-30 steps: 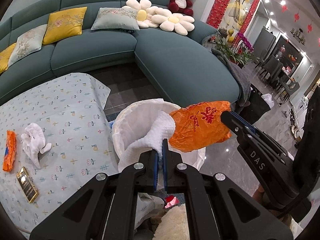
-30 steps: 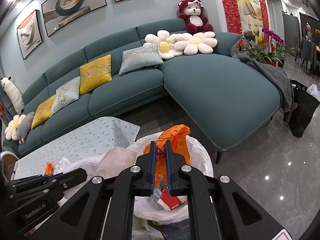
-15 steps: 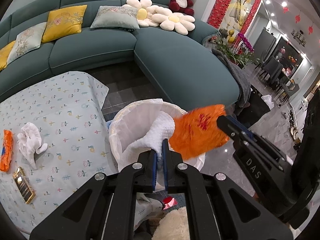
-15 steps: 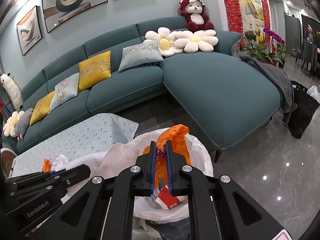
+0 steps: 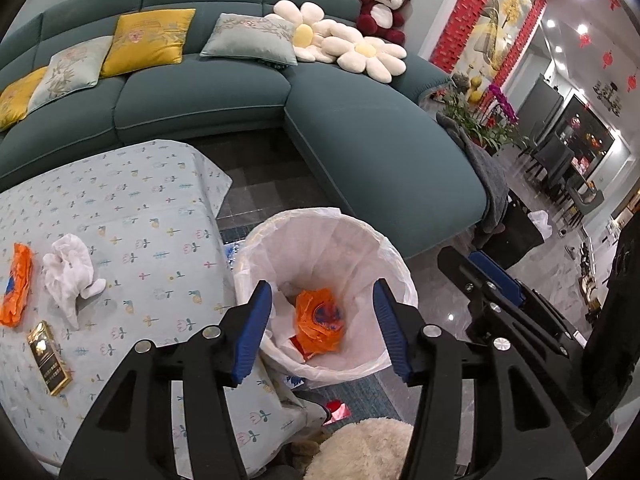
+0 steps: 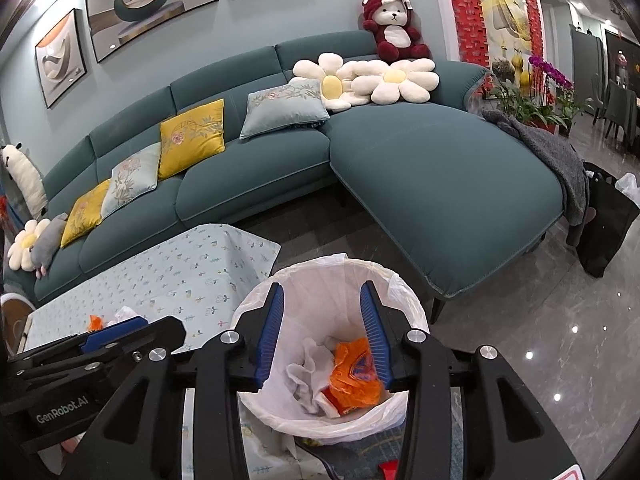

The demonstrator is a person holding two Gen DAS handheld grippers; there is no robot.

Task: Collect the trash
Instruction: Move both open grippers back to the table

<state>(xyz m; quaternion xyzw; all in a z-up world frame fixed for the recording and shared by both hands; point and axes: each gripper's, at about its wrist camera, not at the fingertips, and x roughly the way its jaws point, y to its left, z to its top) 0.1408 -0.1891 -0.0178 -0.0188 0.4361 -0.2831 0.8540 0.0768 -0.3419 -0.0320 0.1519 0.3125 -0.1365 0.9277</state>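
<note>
A bin lined with a white bag (image 5: 320, 224) (image 6: 332, 268) stands on the floor beside the table. An orange plastic bag (image 5: 320, 320) (image 6: 356, 376) and a white tissue (image 6: 308, 372) lie inside it. My left gripper (image 5: 322, 300) is open and empty above the bin. My right gripper (image 6: 322, 304) is open and empty above the bin too. On the table lie a crumpled white tissue (image 5: 70, 272), an orange wrapper (image 5: 16, 284) and a small dark and gold packet (image 5: 48, 350).
The table has a light floral cloth (image 5: 132, 208). A teal corner sofa (image 5: 360, 136) with cushions stands behind the bin. A black bag (image 6: 608, 224) sits on the glossy floor at the right. A fluffy cream object (image 5: 360, 448) lies below the bin.
Both grippers have opened. The white tissue and the orange plastic bag have dropped from the jaws into the bin.
</note>
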